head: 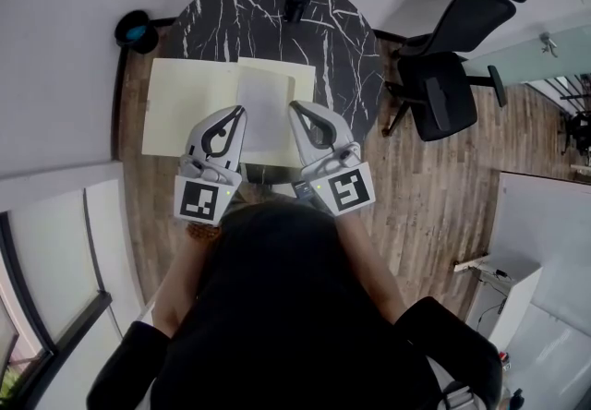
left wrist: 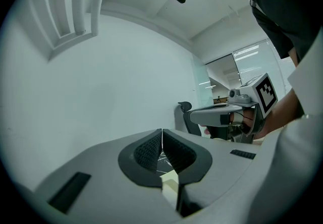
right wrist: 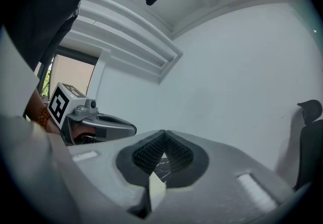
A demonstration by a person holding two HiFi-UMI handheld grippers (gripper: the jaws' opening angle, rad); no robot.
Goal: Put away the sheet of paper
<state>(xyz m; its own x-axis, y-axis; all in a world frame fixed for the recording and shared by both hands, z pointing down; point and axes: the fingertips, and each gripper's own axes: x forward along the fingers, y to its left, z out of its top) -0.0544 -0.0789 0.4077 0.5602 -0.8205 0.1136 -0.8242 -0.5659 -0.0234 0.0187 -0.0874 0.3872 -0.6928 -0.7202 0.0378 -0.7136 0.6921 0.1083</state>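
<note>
Plainly, the sheet lies on an open folder

One sheet of paper (head: 263,103) lies on one open folder (head: 185,103), between the two grippers' tips. The left gripper (head: 240,111) and right gripper (head: 295,108) are both clenched on nothing (jaws meeting). This probably fits the sheet's tucking-in or the folder's closing; either needs parted jaws.

Black top (head: 277,307), black sleeves (head: 125,367). Left tongs (head: 242,111), right tongs (head: 294,107): light grey shells, black teardrop cut-outs, black ribbed pads, white cubes with black square markers.
</note>
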